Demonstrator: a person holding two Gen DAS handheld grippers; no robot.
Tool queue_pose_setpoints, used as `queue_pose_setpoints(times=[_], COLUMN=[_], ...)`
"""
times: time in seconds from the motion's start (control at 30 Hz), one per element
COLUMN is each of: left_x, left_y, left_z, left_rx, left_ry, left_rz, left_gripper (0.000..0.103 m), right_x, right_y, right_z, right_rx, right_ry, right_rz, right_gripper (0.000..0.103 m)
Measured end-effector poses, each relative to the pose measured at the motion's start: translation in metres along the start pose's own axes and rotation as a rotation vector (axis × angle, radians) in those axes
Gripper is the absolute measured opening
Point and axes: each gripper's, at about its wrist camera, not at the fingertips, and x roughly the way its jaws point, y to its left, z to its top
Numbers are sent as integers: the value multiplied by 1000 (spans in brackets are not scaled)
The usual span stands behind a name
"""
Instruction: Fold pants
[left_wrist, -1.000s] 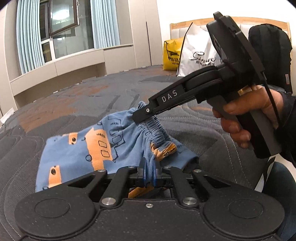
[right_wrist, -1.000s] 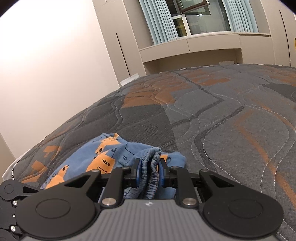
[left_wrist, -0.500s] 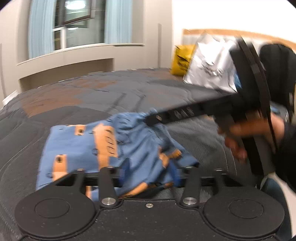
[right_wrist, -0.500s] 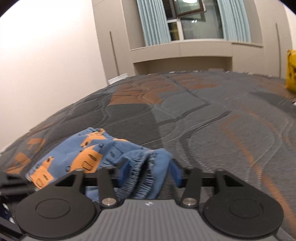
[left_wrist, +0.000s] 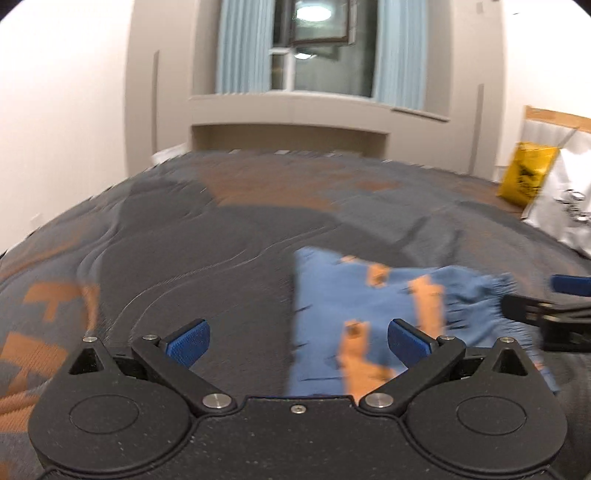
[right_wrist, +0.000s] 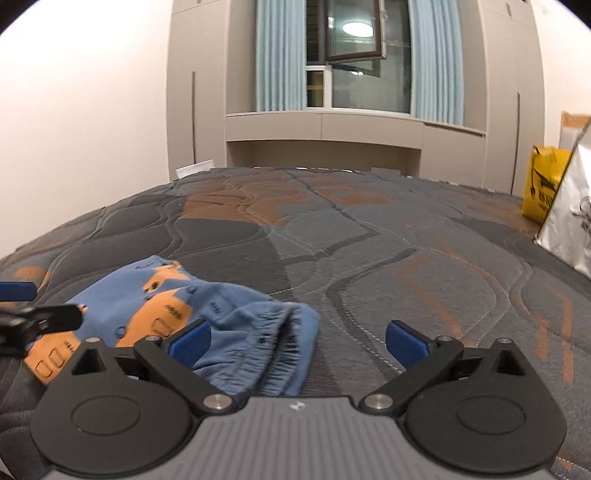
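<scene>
pants (right_wrist: 207, 314) lie folded on the bed (right_wrist: 369, 258), blue with orange print. long axis runs roughly left to right in the right wrist view; gathered waistband end to the right, nearest the right gripper (right_wrist: 297, 341). right gripper: jaws opening, spread wide, waistband between them but pads not pressing. left gripper (left_wrist: 297, 341): jaws opening, spread wide, above the pants' (left_wrist: 369, 306) left edge, not gripping; this view is blurred. yellow bag (right_wrist: 543, 184) and white bag (right_wrist: 569, 221) at the far right.
</scene>
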Motion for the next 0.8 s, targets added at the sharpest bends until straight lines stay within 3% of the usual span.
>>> queue_pose_setpoints(times=[0.2,0.33,0.57,0.8], left_x=[7,9,11,3], left_y=[18,19,25,18], left_z=[-10,-21,-23,-13], left_rx=[-18,7,-22,0], left_ry=[28,42,52,17], left_rz=[10,12,-2,10], left_gripper=[102,102,102,102], right_x=[0,7,4,-6], right_y=[26,33,17,14], right_z=[-8,-18,-26,-15], right_rx=[-114,-187,-148,-143], right_ry=[16,64,79,0], right_rz=[-21,-79,-34,-47], right_gripper=[103,103,103,103])
